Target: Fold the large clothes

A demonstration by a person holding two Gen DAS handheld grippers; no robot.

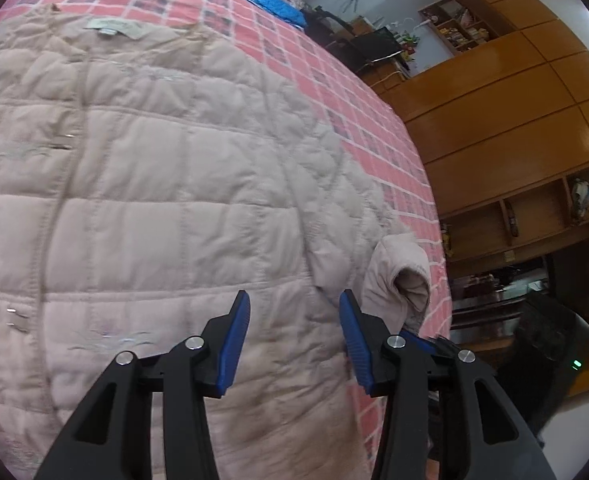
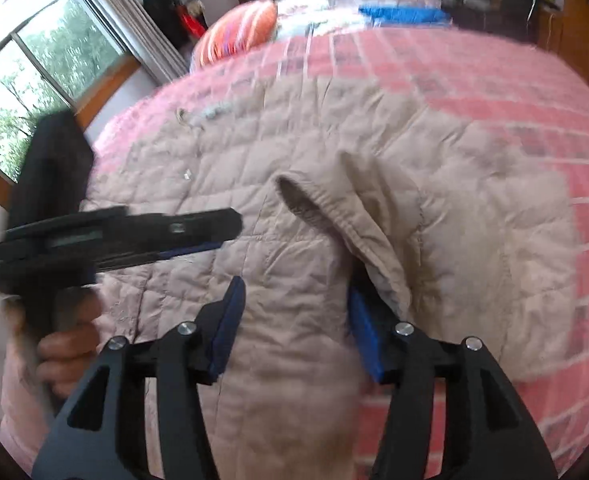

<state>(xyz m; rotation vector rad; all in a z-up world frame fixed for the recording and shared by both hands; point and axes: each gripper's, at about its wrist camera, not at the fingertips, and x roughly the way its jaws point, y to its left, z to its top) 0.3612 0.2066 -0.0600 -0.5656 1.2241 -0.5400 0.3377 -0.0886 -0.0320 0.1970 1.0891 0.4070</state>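
A pale pink quilted jacket (image 1: 142, 184) lies spread flat on a bed with a pink checked bedspread (image 1: 334, 92). The left gripper (image 1: 294, 308) hovers over the jacket's near right part, jaws spread and empty. To its right, a sleeve cuff (image 2: 334, 216) curls up beside the right gripper (image 2: 296, 292), whose jaws also stand apart, holding nothing. A blue cloth (image 2: 402, 14) lies far off.
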